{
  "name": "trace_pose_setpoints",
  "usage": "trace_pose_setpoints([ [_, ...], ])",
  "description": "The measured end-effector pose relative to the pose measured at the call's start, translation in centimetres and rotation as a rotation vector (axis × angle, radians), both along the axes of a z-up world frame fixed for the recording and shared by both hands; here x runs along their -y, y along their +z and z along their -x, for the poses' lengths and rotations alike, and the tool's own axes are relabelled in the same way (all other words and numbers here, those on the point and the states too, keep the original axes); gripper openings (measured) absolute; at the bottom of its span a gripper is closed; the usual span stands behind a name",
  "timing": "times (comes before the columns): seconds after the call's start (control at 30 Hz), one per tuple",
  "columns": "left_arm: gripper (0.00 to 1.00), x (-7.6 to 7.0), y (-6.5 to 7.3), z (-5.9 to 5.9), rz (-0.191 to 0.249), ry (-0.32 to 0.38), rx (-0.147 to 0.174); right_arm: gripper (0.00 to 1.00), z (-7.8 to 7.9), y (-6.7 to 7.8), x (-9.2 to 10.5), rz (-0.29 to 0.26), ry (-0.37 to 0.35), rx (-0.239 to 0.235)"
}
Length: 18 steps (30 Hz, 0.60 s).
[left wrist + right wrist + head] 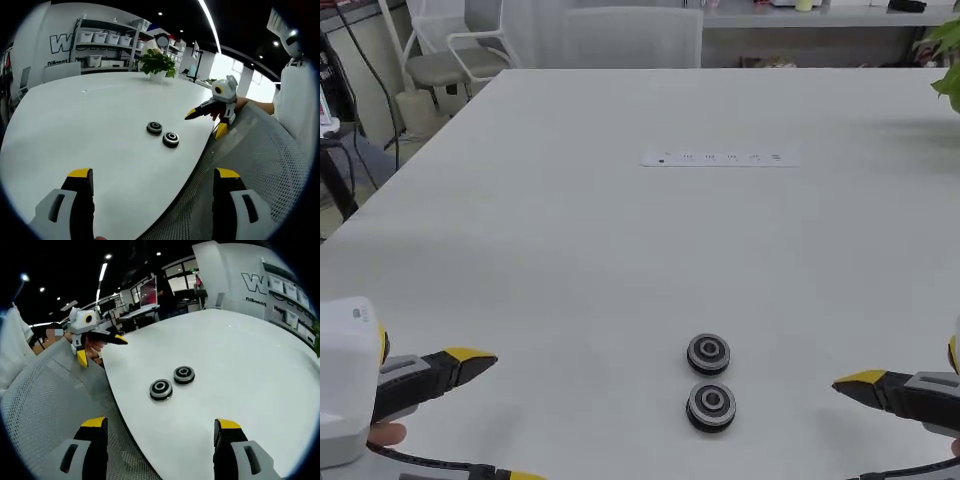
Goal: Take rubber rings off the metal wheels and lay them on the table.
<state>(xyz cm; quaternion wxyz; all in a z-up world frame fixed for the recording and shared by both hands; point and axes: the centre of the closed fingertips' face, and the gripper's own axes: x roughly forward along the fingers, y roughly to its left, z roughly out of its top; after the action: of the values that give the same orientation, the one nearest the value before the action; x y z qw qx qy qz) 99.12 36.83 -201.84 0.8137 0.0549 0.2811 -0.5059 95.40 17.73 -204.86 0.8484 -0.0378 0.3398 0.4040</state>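
**At the near edge of the worktop: two ringed wheels between spread tongs**

On the pale worktop [620, 250], close to the person's side, two small metal wheels lie flat and just beside each other, one [708, 354] slightly farther out than the other [711, 405]. Each has a bright hub inside a dark outer band, which is judged to be the rubber rings [710, 427] the task names; none has been laid aside yet. The wheels lie face up, so each rim is open to a grip from either side.

The left tongs [495, 415] and right tongs [855, 430] flank the pair, well apart from it and pointed inward. Both are spread wide and carry nothing. In the left gripper view and the right gripper view alike, the wheels sit centred between that tool's own yellow-tipped jaws. This suggests both tools are being aimed before an approach.

A likely reason for the symmetrical stance is that one tool must pin a wheel while the other peels its band. The bare surface around the wheels leaves room for the freed rings.
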Motion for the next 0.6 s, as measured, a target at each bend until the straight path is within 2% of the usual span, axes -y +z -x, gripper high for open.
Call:
trace_pose_setpoints([
  [0.6,0.96,-0.06,0.09,-0.02,0.004,0.006,-0.002,0.87,-0.18,0.02,0.29,0.002,-0.006,0.005],
])
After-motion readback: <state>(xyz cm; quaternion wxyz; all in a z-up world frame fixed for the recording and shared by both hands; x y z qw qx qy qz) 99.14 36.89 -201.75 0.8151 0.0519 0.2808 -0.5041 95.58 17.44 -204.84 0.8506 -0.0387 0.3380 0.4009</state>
